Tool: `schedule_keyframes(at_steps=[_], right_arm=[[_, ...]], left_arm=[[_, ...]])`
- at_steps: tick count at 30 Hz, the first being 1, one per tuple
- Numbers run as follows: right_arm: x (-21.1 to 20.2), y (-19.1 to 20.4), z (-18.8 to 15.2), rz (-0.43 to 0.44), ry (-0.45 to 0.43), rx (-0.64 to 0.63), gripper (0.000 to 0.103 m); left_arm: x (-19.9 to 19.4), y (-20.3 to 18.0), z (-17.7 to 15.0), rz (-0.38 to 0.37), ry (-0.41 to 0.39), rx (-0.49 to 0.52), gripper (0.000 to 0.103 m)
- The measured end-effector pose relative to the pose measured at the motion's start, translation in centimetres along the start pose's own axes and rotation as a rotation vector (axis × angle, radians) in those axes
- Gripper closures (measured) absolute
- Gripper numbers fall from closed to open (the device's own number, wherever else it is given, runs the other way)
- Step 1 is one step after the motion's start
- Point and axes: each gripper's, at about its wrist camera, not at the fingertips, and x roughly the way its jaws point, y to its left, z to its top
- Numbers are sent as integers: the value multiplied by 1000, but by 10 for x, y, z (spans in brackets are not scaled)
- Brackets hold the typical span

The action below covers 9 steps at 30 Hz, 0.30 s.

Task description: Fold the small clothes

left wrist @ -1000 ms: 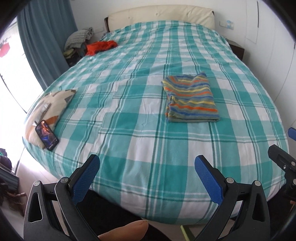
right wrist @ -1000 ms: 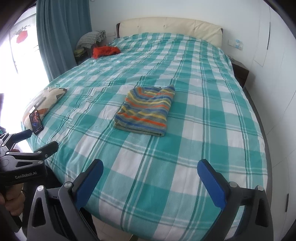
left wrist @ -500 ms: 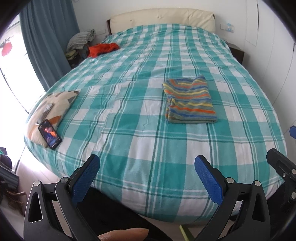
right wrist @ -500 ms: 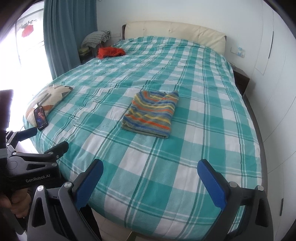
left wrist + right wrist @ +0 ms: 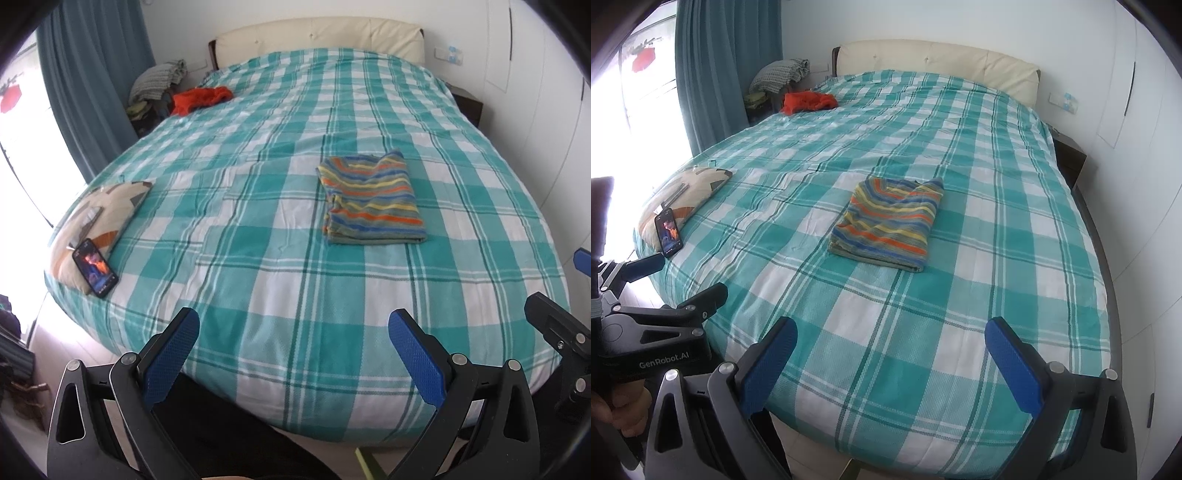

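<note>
A striped multicoloured garment (image 5: 371, 197) lies folded into a flat rectangle on the teal checked bedspread (image 5: 258, 258), right of the bed's middle; it also shows in the right wrist view (image 5: 892, 223). My left gripper (image 5: 291, 345) is open and empty, held off the foot of the bed, well short of the garment. My right gripper (image 5: 892, 354) is open and empty too, also back from the bed's foot. The left gripper's body shows at the left of the right wrist view (image 5: 657, 332).
A patterned cushion (image 5: 99, 218) with a phone (image 5: 95, 267) on it lies at the bed's left edge. An orange garment (image 5: 201, 99) lies far left by a pile of clothes (image 5: 157, 79). White wardrobe doors (image 5: 1145, 184) run along the right. A curtain (image 5: 727, 66) hangs at left.
Both grippers have drawn back from the bed, so the folded garment looks smaller and farther away. Both stayed open and empty.
</note>
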Motion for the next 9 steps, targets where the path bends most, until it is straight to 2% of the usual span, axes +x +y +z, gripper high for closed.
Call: schedule_keyframes(at_steps=[9], right_arm=[[0, -1, -1, 0, 0, 0, 2]], left_arm=[[-1, 2, 2, 16, -13, -3, 1]])
